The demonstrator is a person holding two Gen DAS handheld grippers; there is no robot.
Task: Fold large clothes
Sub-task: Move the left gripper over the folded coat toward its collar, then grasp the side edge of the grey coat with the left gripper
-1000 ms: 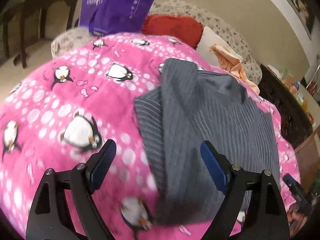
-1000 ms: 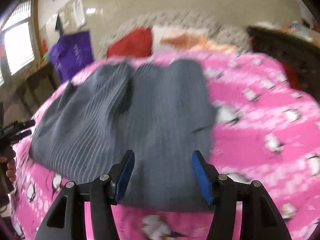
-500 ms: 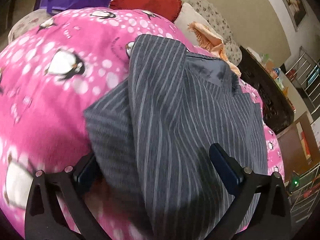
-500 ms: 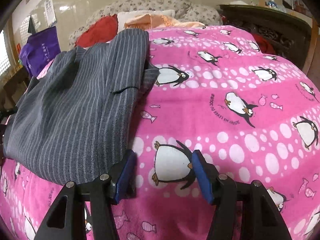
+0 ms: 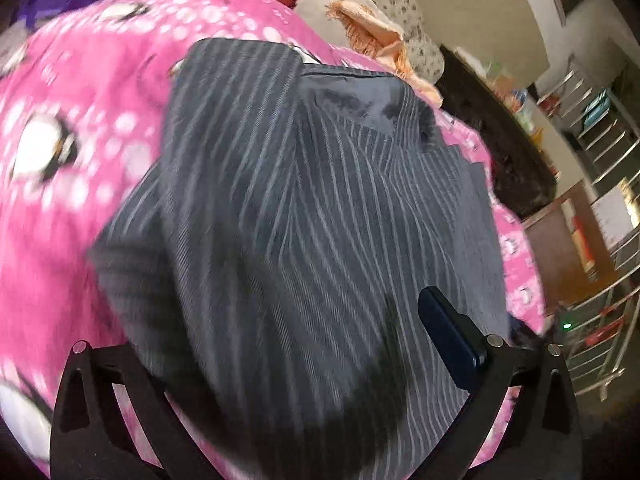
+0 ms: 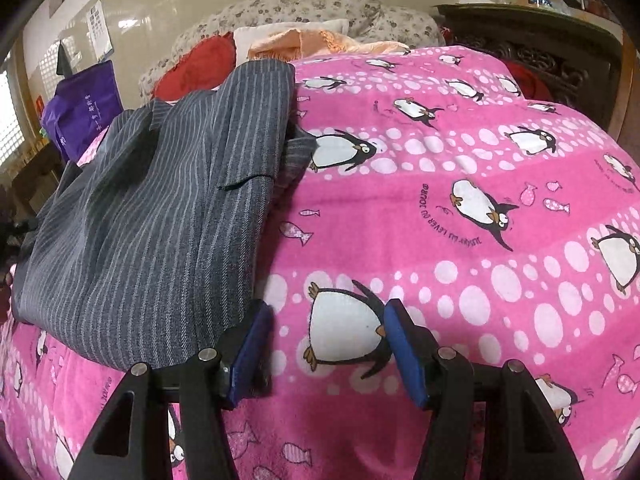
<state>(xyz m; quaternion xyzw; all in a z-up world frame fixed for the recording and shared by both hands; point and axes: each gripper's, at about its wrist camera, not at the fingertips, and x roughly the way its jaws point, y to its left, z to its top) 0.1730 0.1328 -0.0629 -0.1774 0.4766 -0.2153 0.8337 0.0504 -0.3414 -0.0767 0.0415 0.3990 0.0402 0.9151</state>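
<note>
Left gripper (image 5: 296, 344) open, perhaps over striped jacket (image 5: 304, 208) on blanket (image 5: 60, 220)

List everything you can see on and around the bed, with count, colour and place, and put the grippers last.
Striped garment: one, dark grey, partly folded on the blanket.
Penguin blanket: one, pink, covers the bed.
Cushion: one, red, at the bed's head.
Fringed cloth: one, peach, beside the cushion.
Bag: one, purple, beyond the garment.
Cabinet: one, dark wood, right of the bed.
Left gripper: black, blue pads, wide open over the garment.
Right gripper: black, blue pads, open at the garment's near corner.
</note>
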